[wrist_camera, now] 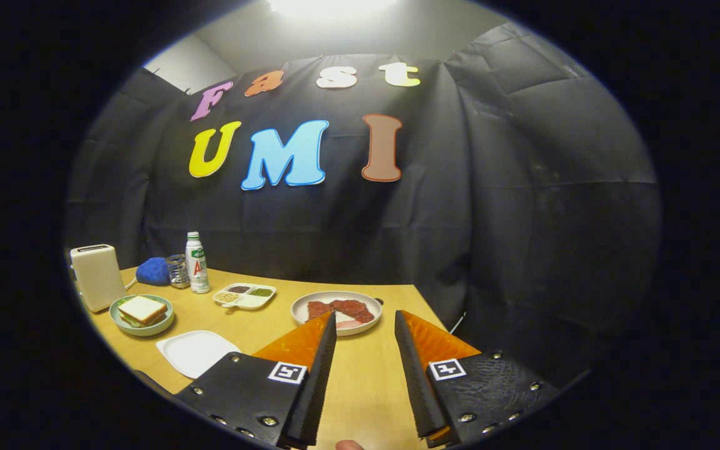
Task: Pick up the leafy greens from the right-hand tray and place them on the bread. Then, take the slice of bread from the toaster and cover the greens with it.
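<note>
1. Gripper view shows the gripper (365, 325) with its fingers spread apart, holding nothing, above the wooden table (366, 381).
2. Green leaves poke out under the bread slice (142, 308) on the green plate (141, 329), off to the left.
3. Next to that plate stands the toaster (96, 276).
4. A plate of meat (337, 310) sits just past the fingers.

claw (365, 322) open, fingers (319, 375) spread with a clear gap, nothing between them. Both fingers angle forward and slightly inward toward the tips, roughly level with each other. Held up off the bench, not touching it. Bit of a fingertip (350, 445) visible just behind the finger bases.
</note>
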Available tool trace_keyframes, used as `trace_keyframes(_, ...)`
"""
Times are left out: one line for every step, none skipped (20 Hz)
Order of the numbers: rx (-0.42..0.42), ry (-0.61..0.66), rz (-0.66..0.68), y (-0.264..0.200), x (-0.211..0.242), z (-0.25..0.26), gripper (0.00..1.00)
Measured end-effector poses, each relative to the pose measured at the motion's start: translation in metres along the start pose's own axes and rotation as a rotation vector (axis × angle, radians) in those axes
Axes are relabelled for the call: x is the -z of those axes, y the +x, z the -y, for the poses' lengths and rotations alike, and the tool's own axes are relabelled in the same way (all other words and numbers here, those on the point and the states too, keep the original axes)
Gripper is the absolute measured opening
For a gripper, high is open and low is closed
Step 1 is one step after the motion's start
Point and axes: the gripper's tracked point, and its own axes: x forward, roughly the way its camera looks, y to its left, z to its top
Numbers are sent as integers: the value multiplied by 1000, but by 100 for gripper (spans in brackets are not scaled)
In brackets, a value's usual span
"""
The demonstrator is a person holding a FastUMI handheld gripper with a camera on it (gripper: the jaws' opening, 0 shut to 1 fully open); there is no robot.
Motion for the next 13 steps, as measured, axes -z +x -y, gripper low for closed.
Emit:
trace_keyframes(16,0,0,3,2,17,57)
trace_keyframes(25,-12,3,6,7,32,57)
trace_keyframes(29,-28,11,9,8,46,57)
trace_keyframes(34,-51,17,11,12,59,57)
trace_keyframes(36,-85,26,15,14,72,57)
trace_keyframes(58,-101,31,19,17,85,57)
trace_keyframes(57,-100,36,21,20,94,57)
trace_keyframes(51,-84,40,22,23,100,57)
trace_keyframes(52,-65,36,22,29,107,57)
trace_keyframes(57,-45,21,25,39,113,57)
trace_keyframes(62,-11,14,26,46,117,57)
trace_keyframes(59,18,5,25,52,121,57)
trace_keyframes(59,33,2,23,56,125,57)
